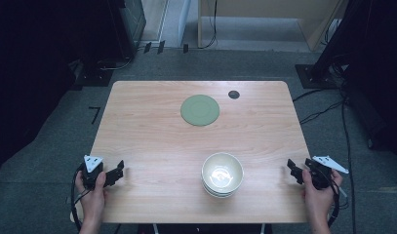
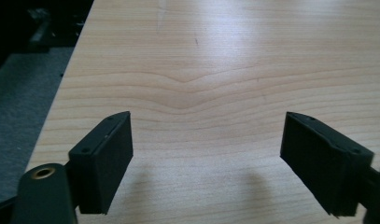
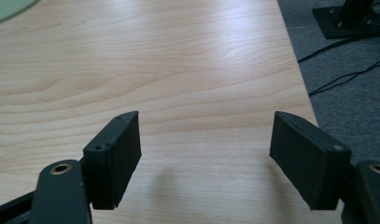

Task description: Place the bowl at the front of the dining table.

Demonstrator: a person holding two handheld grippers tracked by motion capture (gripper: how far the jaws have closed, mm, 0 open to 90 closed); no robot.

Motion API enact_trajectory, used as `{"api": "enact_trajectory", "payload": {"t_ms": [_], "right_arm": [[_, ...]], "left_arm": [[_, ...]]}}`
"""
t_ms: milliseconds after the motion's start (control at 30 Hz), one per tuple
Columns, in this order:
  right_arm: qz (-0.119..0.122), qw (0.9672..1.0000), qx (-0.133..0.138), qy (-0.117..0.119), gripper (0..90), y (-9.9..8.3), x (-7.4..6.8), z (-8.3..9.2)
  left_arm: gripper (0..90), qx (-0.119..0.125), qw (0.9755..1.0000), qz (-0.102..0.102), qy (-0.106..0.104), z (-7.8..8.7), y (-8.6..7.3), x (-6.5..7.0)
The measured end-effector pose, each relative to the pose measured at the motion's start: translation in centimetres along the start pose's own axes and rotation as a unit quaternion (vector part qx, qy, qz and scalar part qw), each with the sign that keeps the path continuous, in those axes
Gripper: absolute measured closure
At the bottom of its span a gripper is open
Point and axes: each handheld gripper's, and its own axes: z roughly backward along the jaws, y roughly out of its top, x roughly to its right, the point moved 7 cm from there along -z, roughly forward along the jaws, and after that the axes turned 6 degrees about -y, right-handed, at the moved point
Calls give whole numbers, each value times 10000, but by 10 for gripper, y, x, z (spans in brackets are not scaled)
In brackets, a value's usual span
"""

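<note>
with both grippers' jaws spread and empty, you could topple the stacked bowls point(image 1: 222, 175) by pinching just the top rim off-centre.

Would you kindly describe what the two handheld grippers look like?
Both the left gripper and the right gripper are black, with two blocky flat-padded jaws, brass-coloured pivot rings, a pale grey three-cornered plate on top and a dark trailing cable. The forearms are bare; no sleeves are visible.
</note>
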Motion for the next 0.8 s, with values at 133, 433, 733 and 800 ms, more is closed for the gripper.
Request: {"api": "enact_trajectory", "payload": {"t_ms": [133, 433, 733, 800], "right_arm": [[2, 10000, 16, -8, 253, 0, -1, 0], [-117, 9995, 237, 157, 253, 12, -9, 9], [-73, 9975, 465, 533, 253, 27, -38, 23], [-43, 9967, 507, 636, 253, 30, -46, 26]], "left_arm": [[168, 30, 9993, 288, -252, 2, 1, -3], [168, 386, 9964, 501, -560, 11, 21, 19], [168, 672, 9913, 289, -1096, 27, 43, 64], [168, 729, 9902, 237, -1166, 30, 47, 73]]}}
